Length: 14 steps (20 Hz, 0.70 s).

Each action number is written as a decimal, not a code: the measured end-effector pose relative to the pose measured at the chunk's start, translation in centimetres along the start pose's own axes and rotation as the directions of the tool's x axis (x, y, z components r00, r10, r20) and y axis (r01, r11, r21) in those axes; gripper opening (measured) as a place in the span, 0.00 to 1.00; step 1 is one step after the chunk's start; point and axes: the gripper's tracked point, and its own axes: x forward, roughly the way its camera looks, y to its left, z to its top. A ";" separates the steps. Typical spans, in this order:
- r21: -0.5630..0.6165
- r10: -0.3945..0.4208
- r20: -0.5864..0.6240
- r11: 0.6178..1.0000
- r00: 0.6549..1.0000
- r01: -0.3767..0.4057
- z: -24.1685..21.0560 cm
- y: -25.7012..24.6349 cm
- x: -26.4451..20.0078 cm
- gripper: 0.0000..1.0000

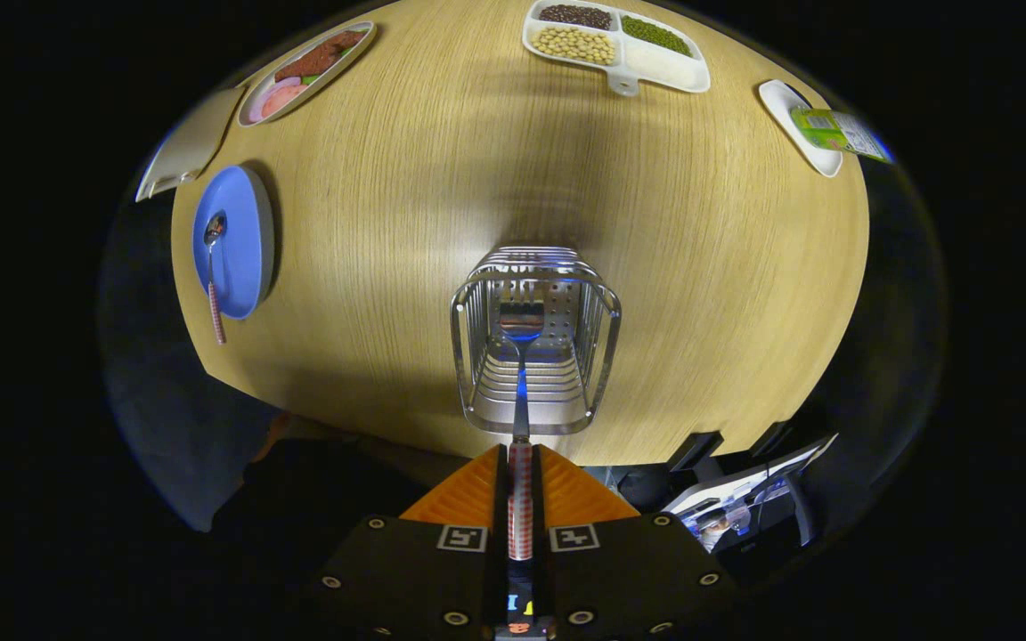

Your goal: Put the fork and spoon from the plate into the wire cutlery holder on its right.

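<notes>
My gripper [520, 450] is shut on the red-and-white checked handle of a fork [520, 392]. It hangs over the near rim of the wire cutlery holder [457, 312]. The fork's metal head reaches down inside the holder, and its tines are hard to make out. The holder stands upright on the wooden table [388, 223], just ahead of my fingers [468, 494]. Far to the left lies the blue plate [244, 223], with the spoon [213, 258] on it. The spoon's bowl rests on the plate and its checked handle sticks out over the plate's near edge.
Beyond the holder sits a white divided tray [660, 67] with beans and grains. An oval dish of food [304, 67] and a white board [188, 142] lie past the plate. A white dish with a green packet [820, 129] is at the far right. The table's near edge runs just under the holder.
</notes>
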 end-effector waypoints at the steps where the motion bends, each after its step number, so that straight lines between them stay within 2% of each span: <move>1: 0.005 0.010 0.006 1.000 1.000 -0.010 0.2 0.1 0.1 0.11; 2: 0.002 0.014 0.019 1.000 1.000 -0.014 0.5 0.3 -0.1 0.11; 4: -0.007 0.026 0.036 1.000 0.999 -0.025 0.7 0.7 -0.2 0.20; 6: -0.004 0.031 0.064 1.000 0.997 -0.031 0.8 0.9 -0.5 0.36; 9: 0.005 0.057 0.111 0.998 0.992 -0.058 1.0 1.4 -1.6 0.49; 12: -0.006 0.097 0.183 0.995 0.978 -0.098 1.4 2.8 -3.4 0.54; 14: -0.032 0.187 0.228 0.982 0.956 -0.185 1.4 5.4 -4.6 0.58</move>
